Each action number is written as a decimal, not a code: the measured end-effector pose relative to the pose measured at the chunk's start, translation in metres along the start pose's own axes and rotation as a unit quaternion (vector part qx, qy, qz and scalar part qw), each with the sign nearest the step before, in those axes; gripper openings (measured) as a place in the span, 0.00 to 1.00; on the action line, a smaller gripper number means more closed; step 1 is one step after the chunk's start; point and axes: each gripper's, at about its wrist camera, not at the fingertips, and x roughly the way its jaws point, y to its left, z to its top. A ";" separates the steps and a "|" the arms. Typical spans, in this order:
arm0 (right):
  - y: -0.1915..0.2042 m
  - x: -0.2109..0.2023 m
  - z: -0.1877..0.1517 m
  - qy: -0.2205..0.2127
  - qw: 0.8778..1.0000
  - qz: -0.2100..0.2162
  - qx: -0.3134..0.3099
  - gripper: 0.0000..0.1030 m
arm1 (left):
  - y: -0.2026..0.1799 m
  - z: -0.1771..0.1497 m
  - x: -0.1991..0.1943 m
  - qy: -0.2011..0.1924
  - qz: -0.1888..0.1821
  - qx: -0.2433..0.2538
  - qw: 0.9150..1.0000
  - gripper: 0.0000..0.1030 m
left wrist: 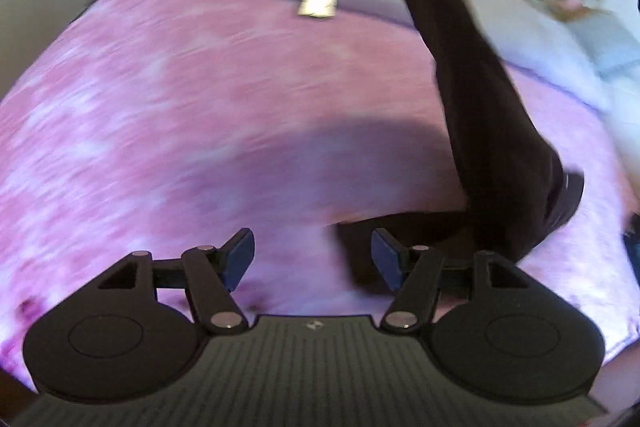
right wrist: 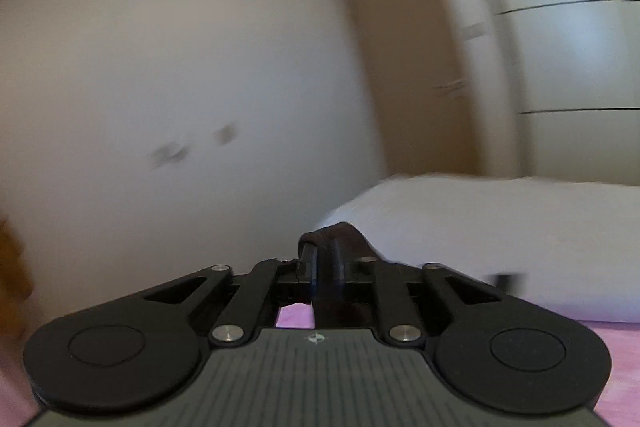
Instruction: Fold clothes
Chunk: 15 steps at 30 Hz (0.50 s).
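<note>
Right gripper clamped on dark garment; it hangs lengthwise right of left gripper, whose fingers stand apart, empty.

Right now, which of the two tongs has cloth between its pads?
The right tongs: a fold of the dark garment sits between its nearly closed pads. The left tongs stand open with nothing between them.

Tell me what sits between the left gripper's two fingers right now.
In the left wrist view, nothing is held: the left gripper is open over the bare pink blanket. The dark garment only reaches behind the right-hand finger.
</note>
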 end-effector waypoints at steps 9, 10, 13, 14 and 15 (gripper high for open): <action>-0.022 0.010 -0.125 0.142 0.989 -0.039 -0.025 0.56 | 0.053 0.034 0.055 0.002 -0.013 0.041 0.999 0.60; -0.051 -0.005 -0.138 0.163 0.983 -0.077 -0.024 0.56 | 0.047 0.043 0.068 -0.002 -0.023 0.055 0.998 0.60; -0.149 -0.052 -0.182 0.239 0.949 -0.205 -0.023 0.57 | 0.017 0.073 0.116 -0.010 -0.053 0.105 0.993 0.61; -0.185 -0.067 -0.196 0.262 0.935 -0.239 -0.013 0.57 | 0.005 0.083 0.136 -0.010 -0.062 0.127 0.990 0.61; -0.217 -0.083 -0.210 0.286 0.920 -0.268 0.004 0.57 | -0.006 0.093 0.155 -0.008 -0.071 0.147 0.987 0.61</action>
